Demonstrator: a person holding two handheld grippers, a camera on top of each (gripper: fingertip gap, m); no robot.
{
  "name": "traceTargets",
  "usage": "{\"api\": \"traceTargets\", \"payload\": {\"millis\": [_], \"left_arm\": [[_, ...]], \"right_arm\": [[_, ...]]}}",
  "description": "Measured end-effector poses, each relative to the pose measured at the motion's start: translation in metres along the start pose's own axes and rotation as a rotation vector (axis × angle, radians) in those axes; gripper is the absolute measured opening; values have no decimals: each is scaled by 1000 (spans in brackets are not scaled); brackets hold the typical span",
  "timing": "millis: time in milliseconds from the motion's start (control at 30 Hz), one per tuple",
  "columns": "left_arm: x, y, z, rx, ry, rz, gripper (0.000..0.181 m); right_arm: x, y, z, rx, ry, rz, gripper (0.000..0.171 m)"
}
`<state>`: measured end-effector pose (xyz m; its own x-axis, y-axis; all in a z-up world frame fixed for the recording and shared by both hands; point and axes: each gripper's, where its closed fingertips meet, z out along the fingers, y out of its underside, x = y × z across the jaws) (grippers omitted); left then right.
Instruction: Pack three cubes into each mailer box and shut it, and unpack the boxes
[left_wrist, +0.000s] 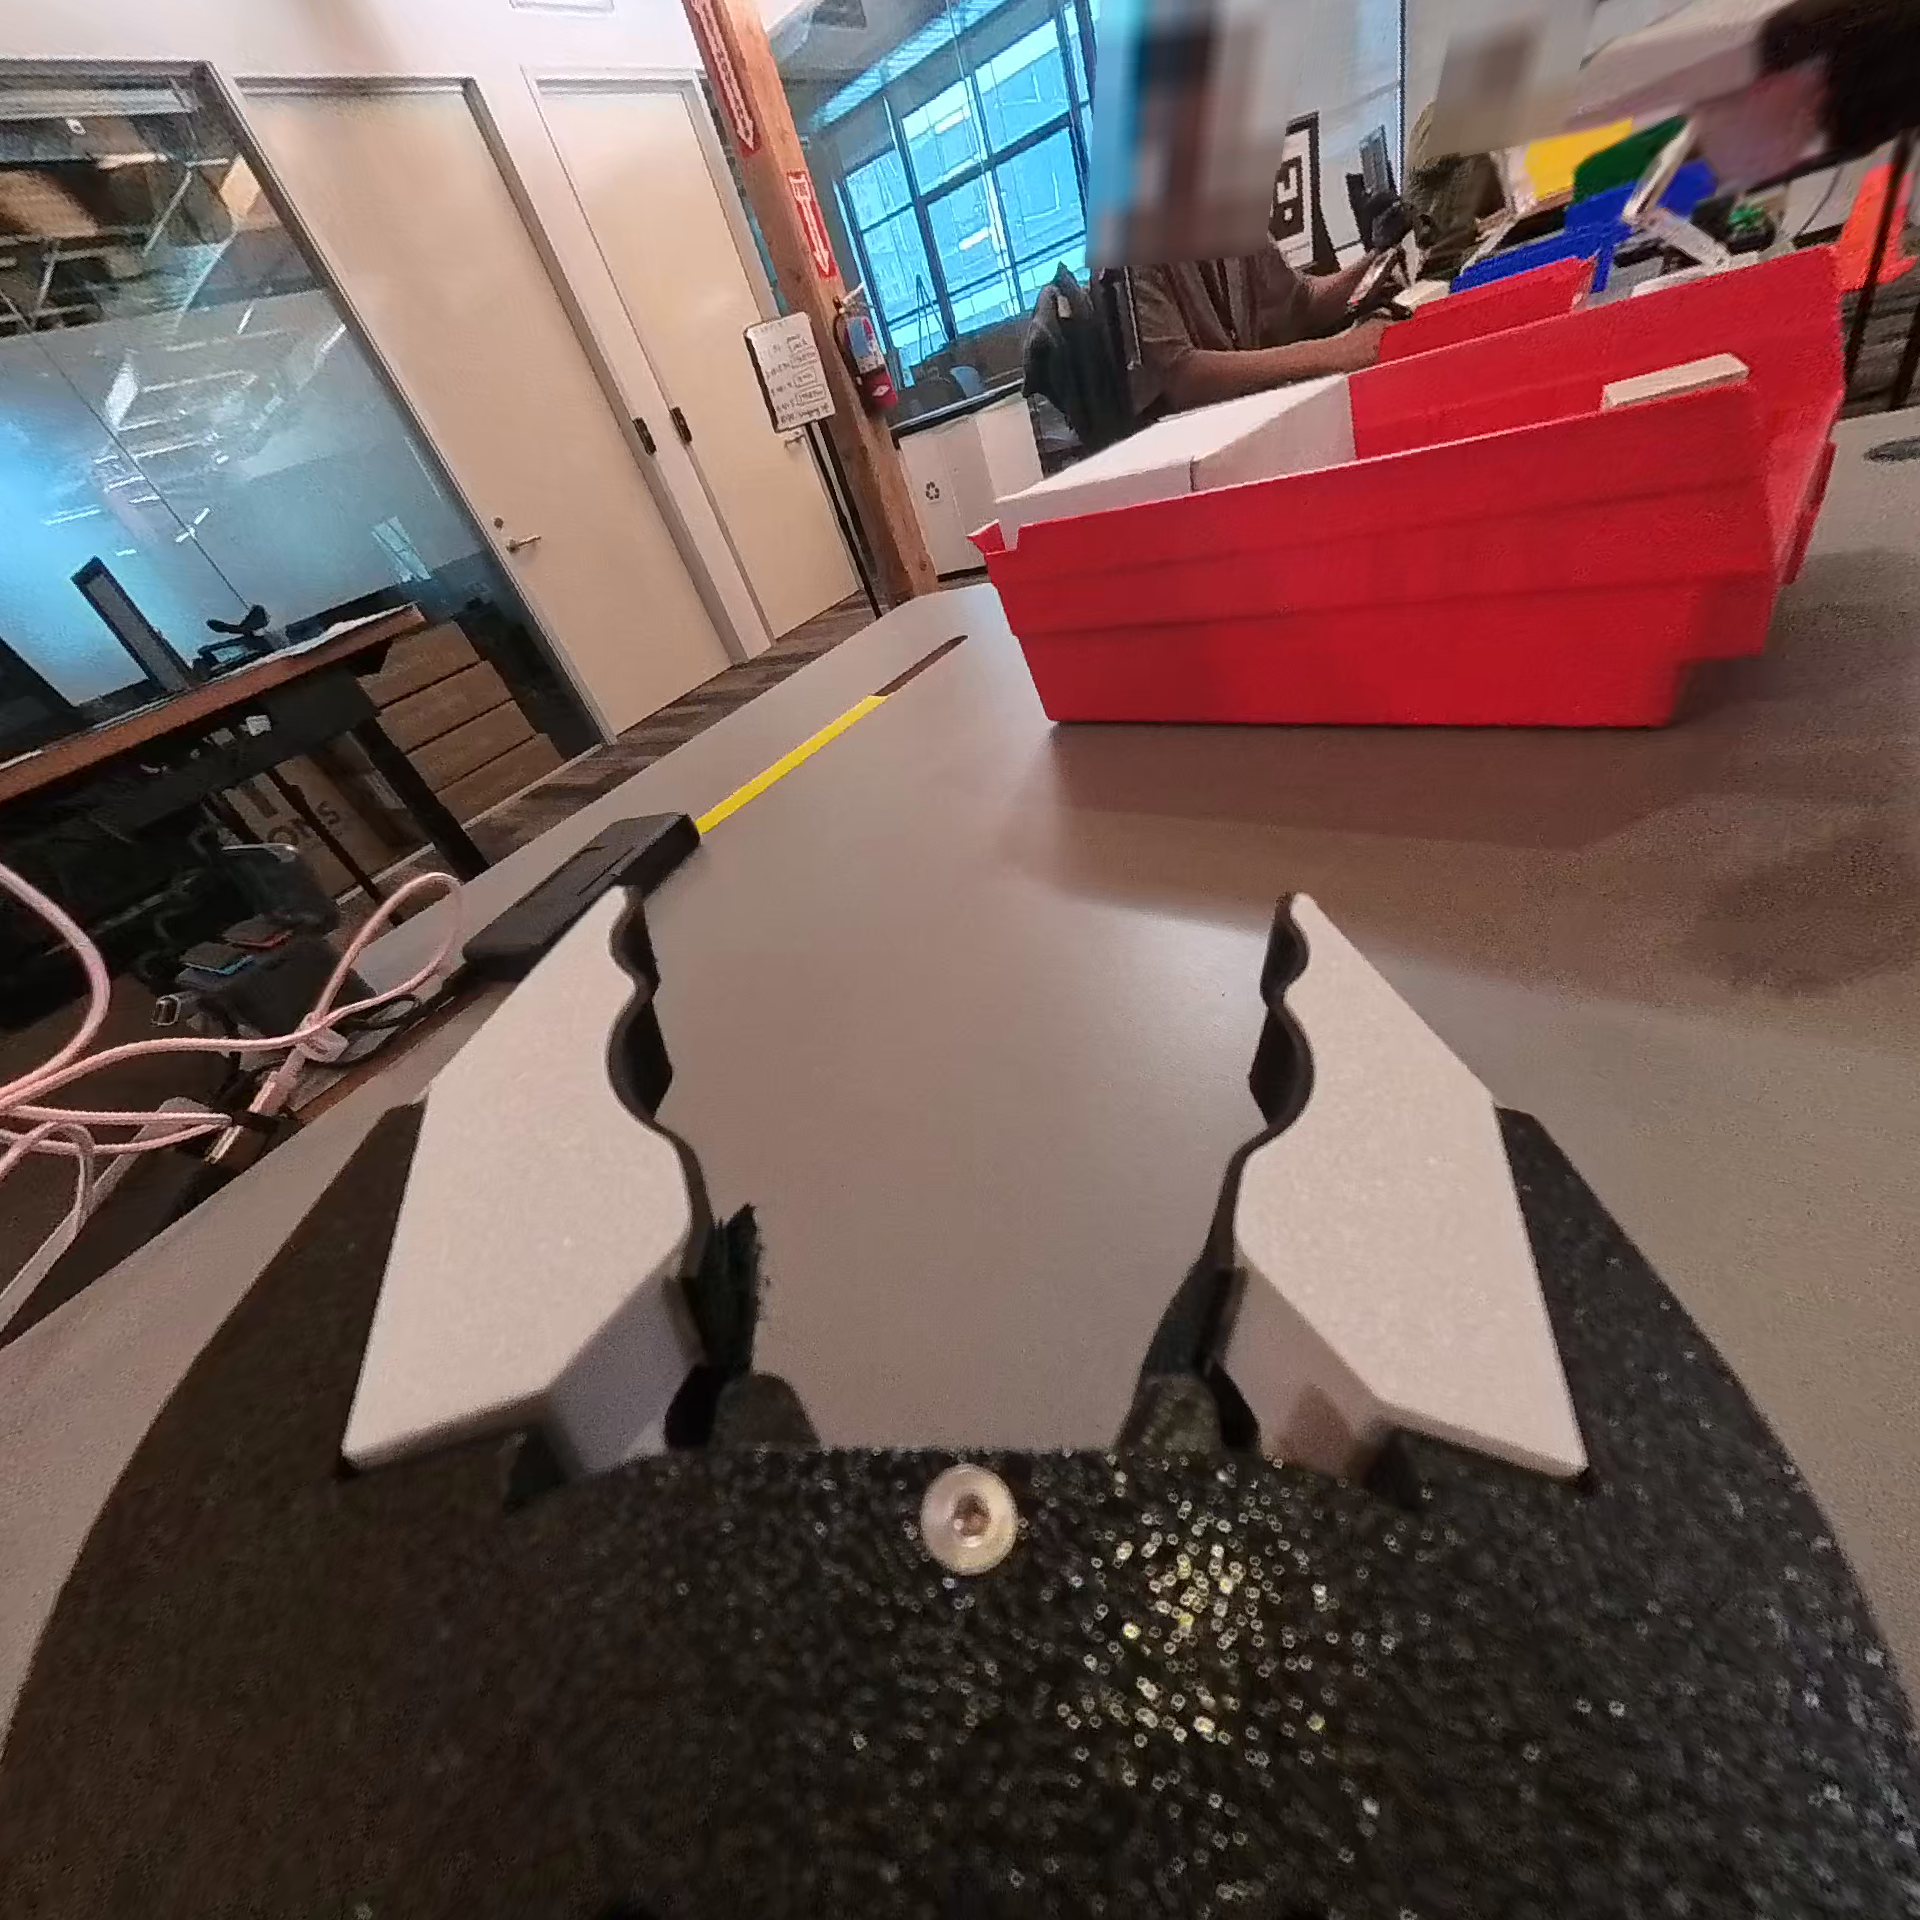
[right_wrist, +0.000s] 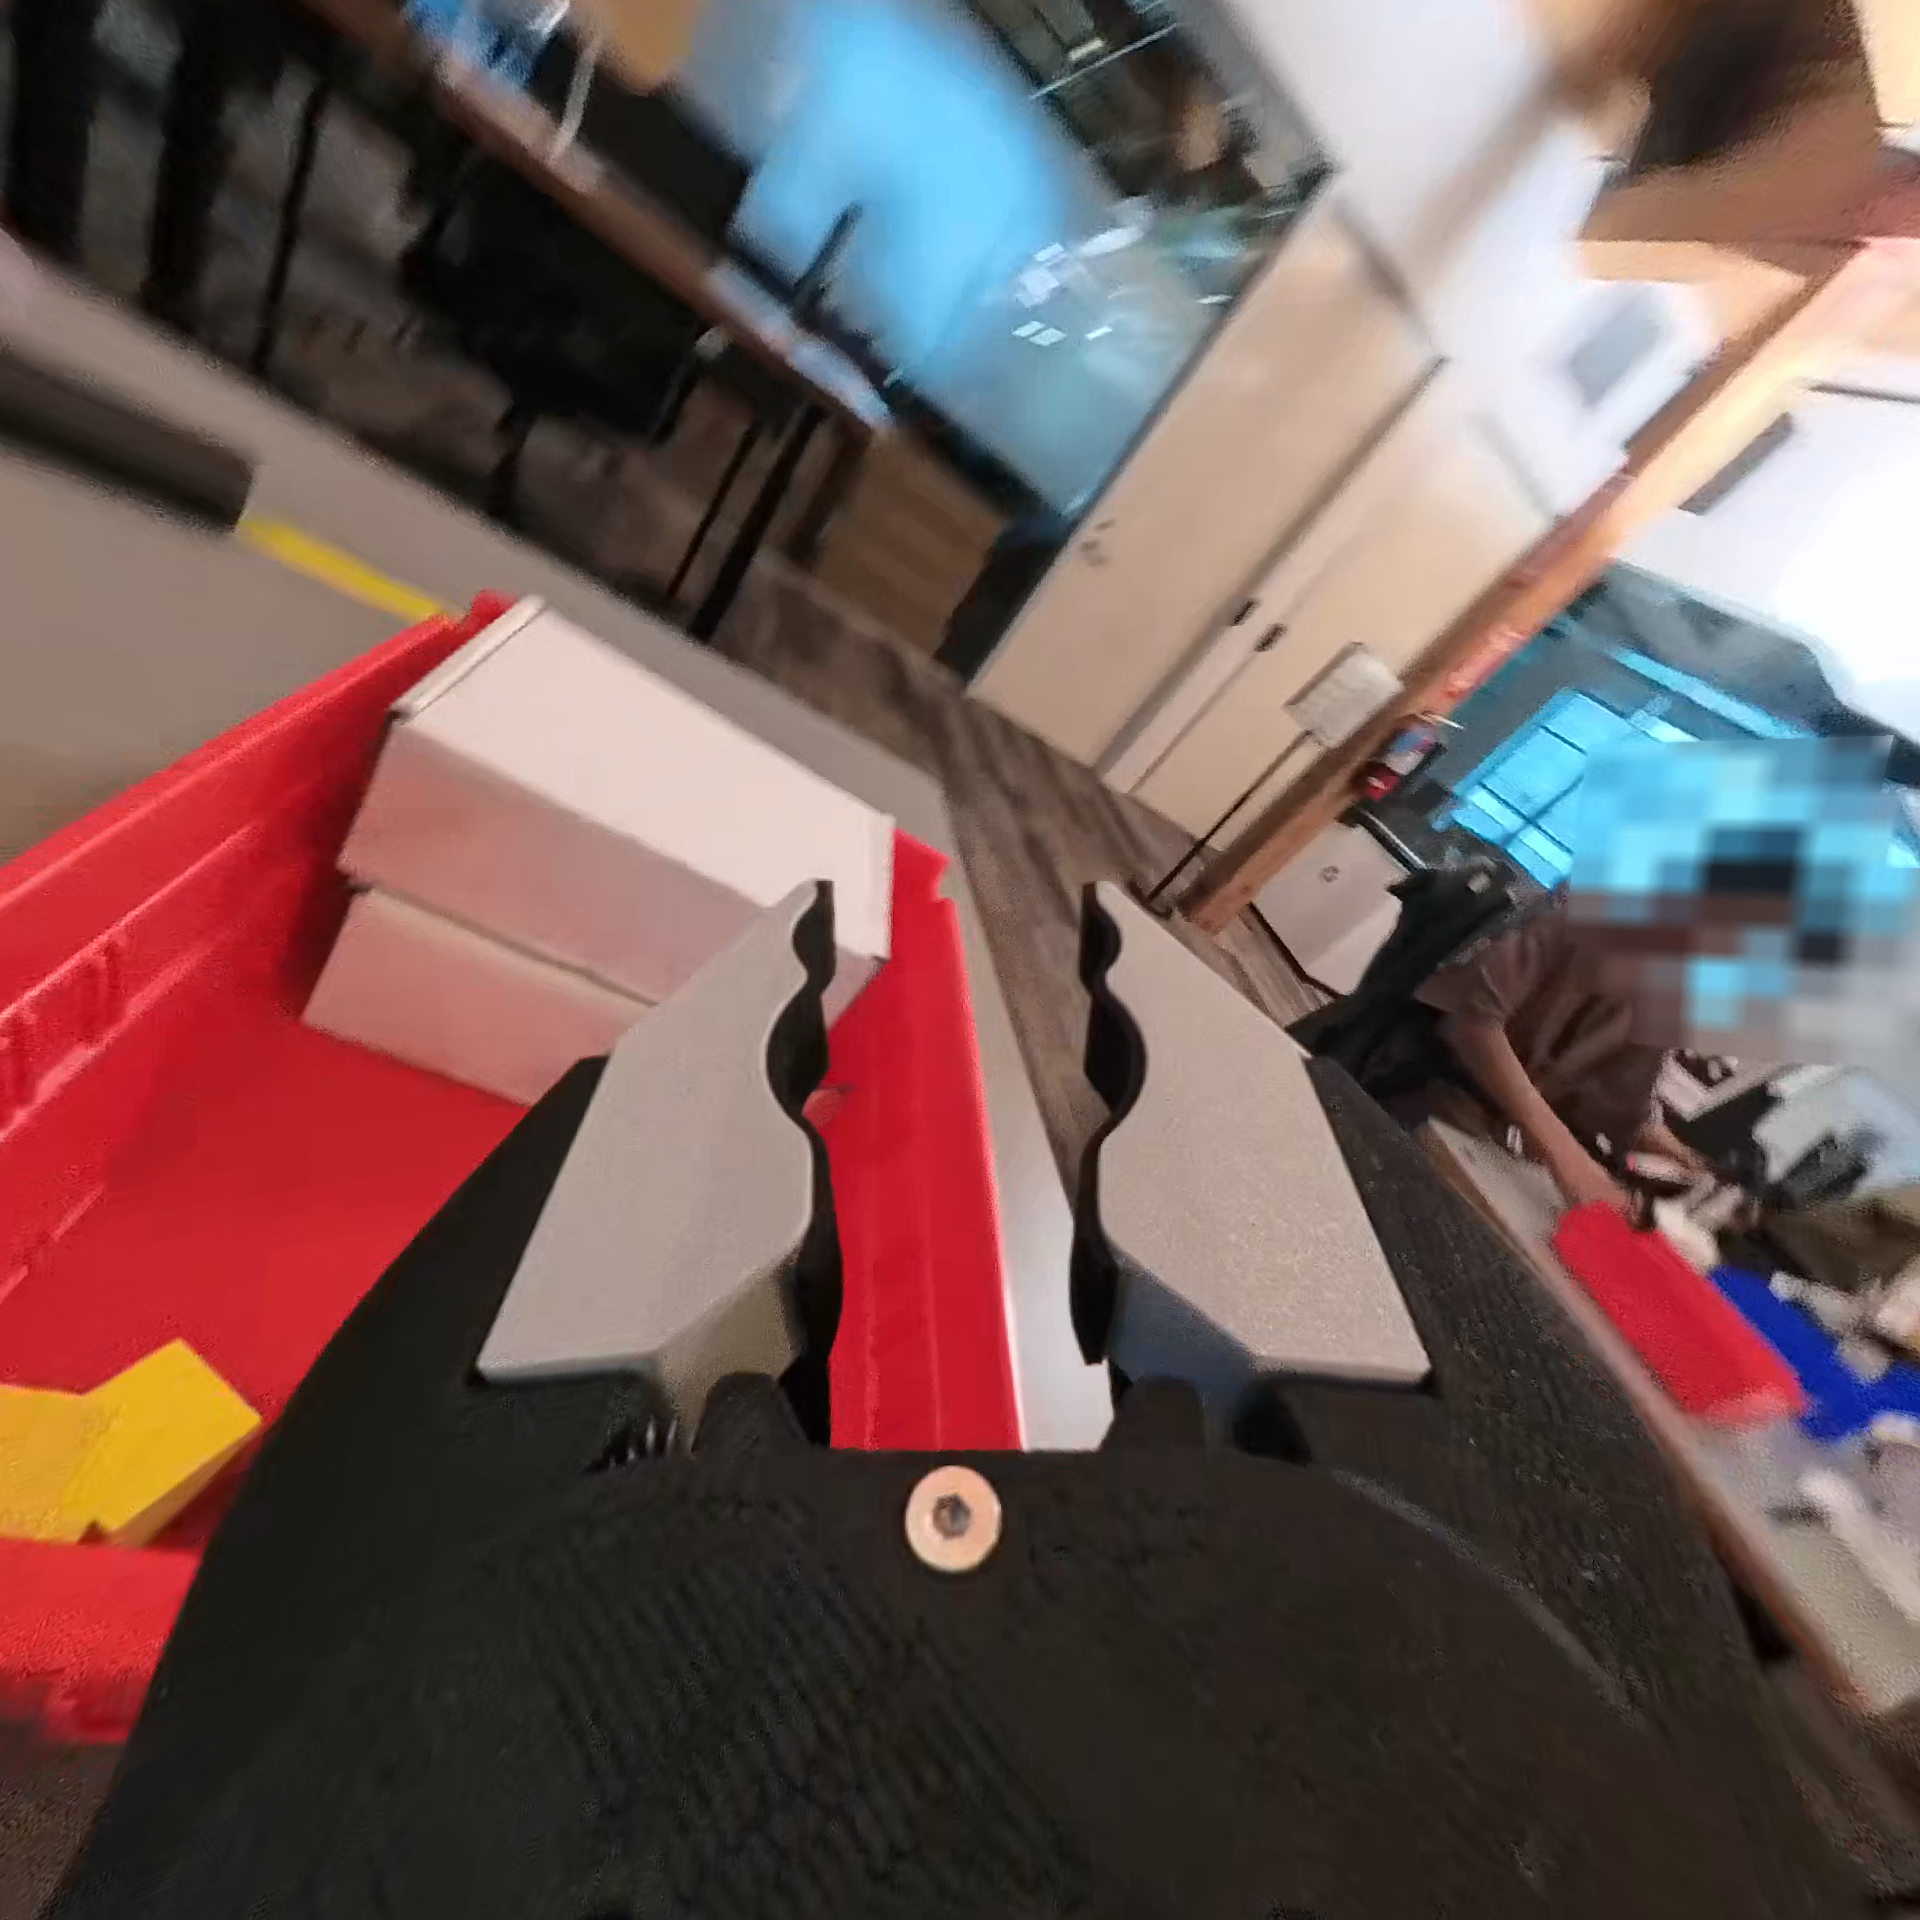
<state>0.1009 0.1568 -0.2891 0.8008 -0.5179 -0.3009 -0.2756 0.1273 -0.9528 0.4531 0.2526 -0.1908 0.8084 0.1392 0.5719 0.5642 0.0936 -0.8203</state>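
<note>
My left gripper (left_wrist: 961, 914) is open and empty, low over the grey table (left_wrist: 1039, 935), with a red bin (left_wrist: 1403, 582) ahead to the right. White mailer boxes (left_wrist: 1174, 457) stick up from that bin. In the tilted, blurred right wrist view, my right gripper (right_wrist: 956, 904) is open and empty above the red bin's far wall (right_wrist: 914, 1195). Two closed white mailer boxes (right_wrist: 623, 810) lie stacked inside the bin, just left of my left fingertip. Yellow cubes (right_wrist: 114, 1444) lie in the bin at the lower left.
A black flat device (left_wrist: 582, 894) and a yellow tape strip (left_wrist: 790, 764) lie at the table's left edge, with pink cables (left_wrist: 156, 1101) hanging beyond. A seated person (left_wrist: 1226, 322) works behind the bin near more red, blue, green and yellow bins (left_wrist: 1558, 218).
</note>
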Motion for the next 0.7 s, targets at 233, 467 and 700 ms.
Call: {"api": "traceTargets", "payload": {"millis": [233,467,700], "left_arm": [[-11,-5,-6,3,-58,34,116],[-73,-32,-74,-58,-416,32,126],[-96,-11,-197,-271,-694,-81,118]], "right_arm": [[49,89,-63,-63,184,429,49],[8,135,-54,-150,40,547,34],[-10,150,-34,-286,-64,476,27]]}}
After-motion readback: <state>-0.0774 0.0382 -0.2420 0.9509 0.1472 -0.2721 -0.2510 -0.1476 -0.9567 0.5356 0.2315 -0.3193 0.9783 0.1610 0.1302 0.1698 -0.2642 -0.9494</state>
